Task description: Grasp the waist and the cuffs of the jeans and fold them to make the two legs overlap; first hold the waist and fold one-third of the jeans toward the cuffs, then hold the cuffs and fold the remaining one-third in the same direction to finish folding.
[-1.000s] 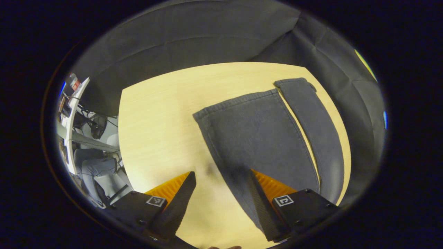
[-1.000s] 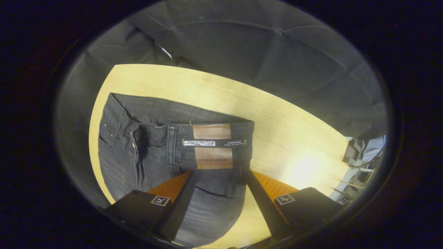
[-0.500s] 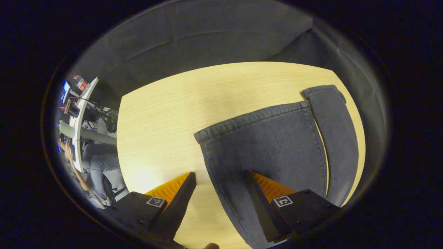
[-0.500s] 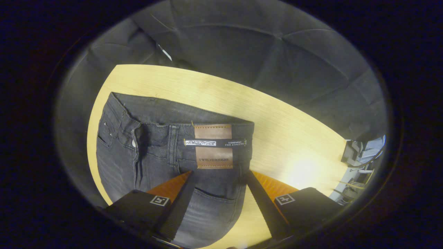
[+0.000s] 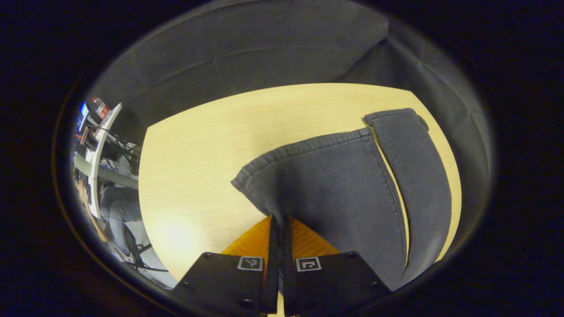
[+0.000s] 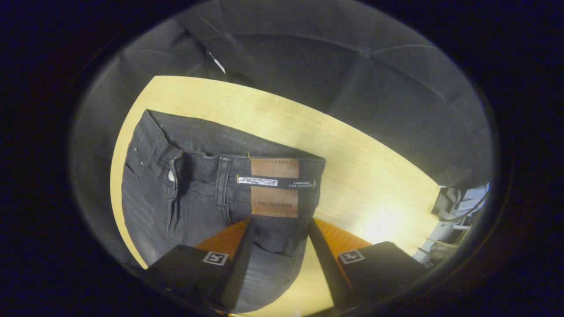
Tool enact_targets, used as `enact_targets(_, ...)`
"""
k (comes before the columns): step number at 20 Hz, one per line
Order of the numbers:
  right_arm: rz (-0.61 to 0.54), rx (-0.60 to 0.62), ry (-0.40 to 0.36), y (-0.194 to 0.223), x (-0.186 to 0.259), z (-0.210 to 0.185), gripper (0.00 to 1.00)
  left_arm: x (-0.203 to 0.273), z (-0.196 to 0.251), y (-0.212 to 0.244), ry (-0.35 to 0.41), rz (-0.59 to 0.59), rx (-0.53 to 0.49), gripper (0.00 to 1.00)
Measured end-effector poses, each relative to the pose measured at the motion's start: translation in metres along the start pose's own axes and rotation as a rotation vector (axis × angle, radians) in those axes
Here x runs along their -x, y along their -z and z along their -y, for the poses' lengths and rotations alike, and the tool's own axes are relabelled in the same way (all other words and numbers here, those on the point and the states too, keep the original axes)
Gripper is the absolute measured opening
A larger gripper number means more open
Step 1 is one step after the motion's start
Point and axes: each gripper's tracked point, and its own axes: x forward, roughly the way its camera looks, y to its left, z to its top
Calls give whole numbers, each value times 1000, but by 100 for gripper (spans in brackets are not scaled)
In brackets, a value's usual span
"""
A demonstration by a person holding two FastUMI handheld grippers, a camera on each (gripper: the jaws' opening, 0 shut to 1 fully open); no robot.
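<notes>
Both tongs sit at the bottom of their own views. At bottom centre of the left gripper view, the left gripper (image 5: 278, 220) has its two fingers pressed together, their tips at the near edge of a jeans leg just short of its cuff (image 5: 304, 147); whether cloth is actually caught between them cannot be told. That leg spreads up and to the right across the frame, its hem running from the centre toward the upper right. A second, narrower leg (image 5: 418, 176) lies beside it on the right side of the frame, with a thin strip of the table (image 5: 198, 145) showing between them.

At the bottom of the right gripper view, the right gripper (image 6: 278, 224) stands with fingers spread apart over the jeans (image 6: 194, 198), just below the waistband. A brown patch (image 6: 274, 187) on the waist sits at the centre of the frame, directly above the fingertips. The waist stretches from the centre to the left of the frame, flat on the pale wood.
</notes>
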Motion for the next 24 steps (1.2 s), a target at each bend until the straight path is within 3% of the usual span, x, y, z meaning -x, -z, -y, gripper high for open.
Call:
enact_targets(4,6,-33,-138,-10,0,-17,19,1,-6,1,21,-1,-9,8)
enact_targets(5,-1,-47,-174,-7,5,-13,14,4,-5,0,41,-10,4,8)
enact_targets(8,-9,-32,-231,-1,1,-11,11,6,-9,1,92,-12,-8,8)
enact_targets(10,-14,12,-201,1,2,-10,9,9,-26,3,48,-1,-78,8)
enact_targets(13,-31,58,-174,0,1,-13,9,15,-61,7,40,10,-84,8)
enact_targets(15,-78,23,-200,-2,2,-16,9,16,-89,9,40,-2,-71,8)
enact_targets(20,-140,-9,-223,-7,13,-21,9,30,-143,21,-46,-40,-78,8)
enact_targets(24,-113,-17,-355,-19,37,-27,8,56,-118,5,58,-22,-1,8)
